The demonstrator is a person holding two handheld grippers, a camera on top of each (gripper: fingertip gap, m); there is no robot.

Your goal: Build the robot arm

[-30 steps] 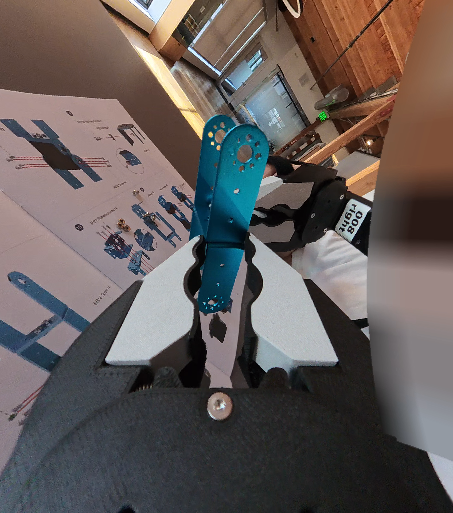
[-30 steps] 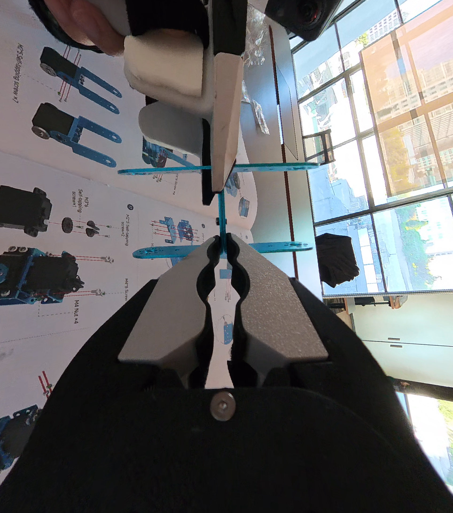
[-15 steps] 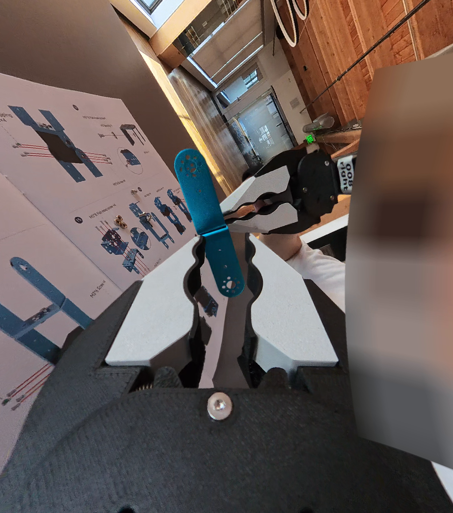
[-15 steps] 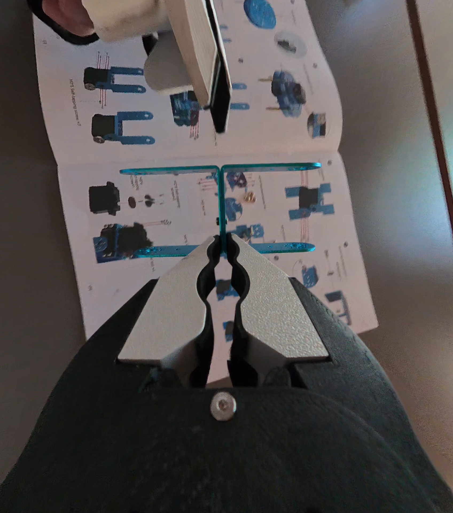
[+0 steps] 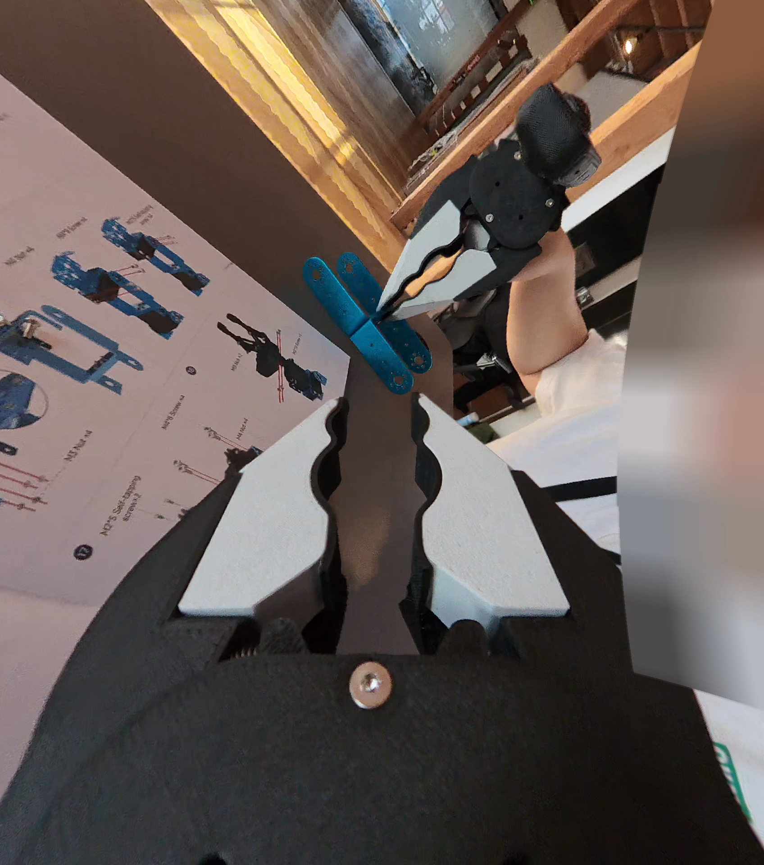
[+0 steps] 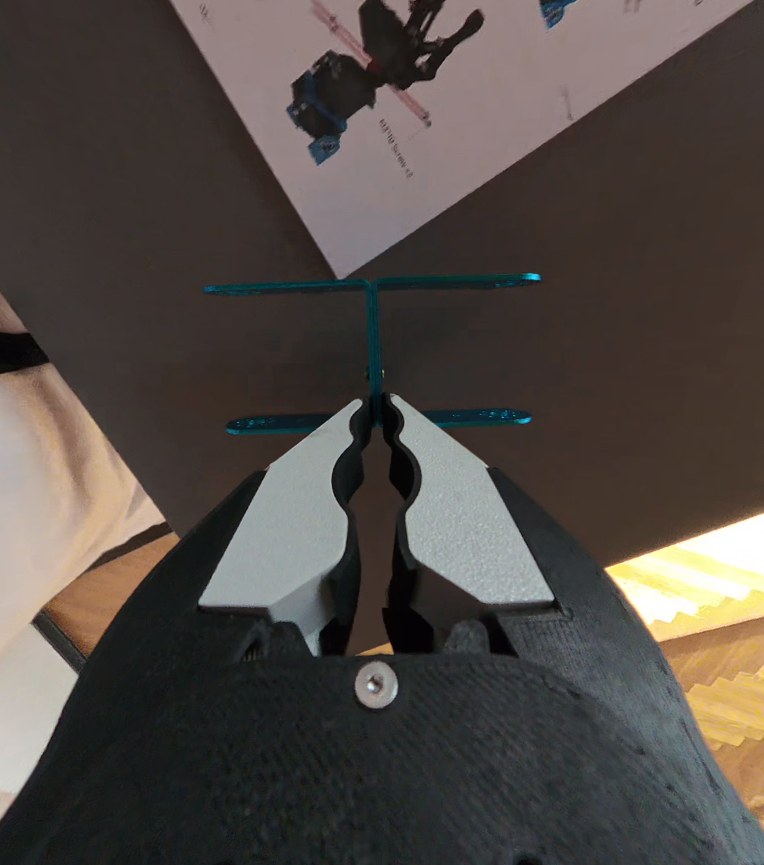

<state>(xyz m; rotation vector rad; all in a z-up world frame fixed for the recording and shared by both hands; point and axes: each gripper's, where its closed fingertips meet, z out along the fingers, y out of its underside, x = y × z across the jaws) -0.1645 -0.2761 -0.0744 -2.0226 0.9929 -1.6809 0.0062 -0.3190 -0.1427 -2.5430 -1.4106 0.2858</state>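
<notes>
Two tools are showing over a dark brown desk [image 5: 211, 154]. The right tool [image 6: 376, 406] is clamping its tips on a blue metal bracket [image 6: 373, 327], gripping the thin middle web where two bent pieces are sitting back to back, with flat arms reaching out to either side at the near and far ends. In the left wrist view that same bracket [image 5: 366, 323] is hanging in the air just ahead of the left tool [image 5: 378, 407], close to it but not touching, and the right tool [image 5: 382, 311] is reaching in from the upper right to pinch it. The left tool's fingers [image 5: 277, 505] are standing apart with nothing between them.

Beneath the tools, a white instruction sheet [image 5: 66, 374] printed with blue and black part drawings is lying flat on the desk, and one corner of it [image 6: 417, 117] is showing beyond the bracket in the right wrist view. A person's bare forearm [image 5: 544, 309] is extending behind the right tool, with a white garment [image 5: 567, 449] below it. Past the desk edge, a wooden floor [image 5: 305, 131] is catching warm light, and timber beams [image 5: 548, 75] are crossing the room behind.
</notes>
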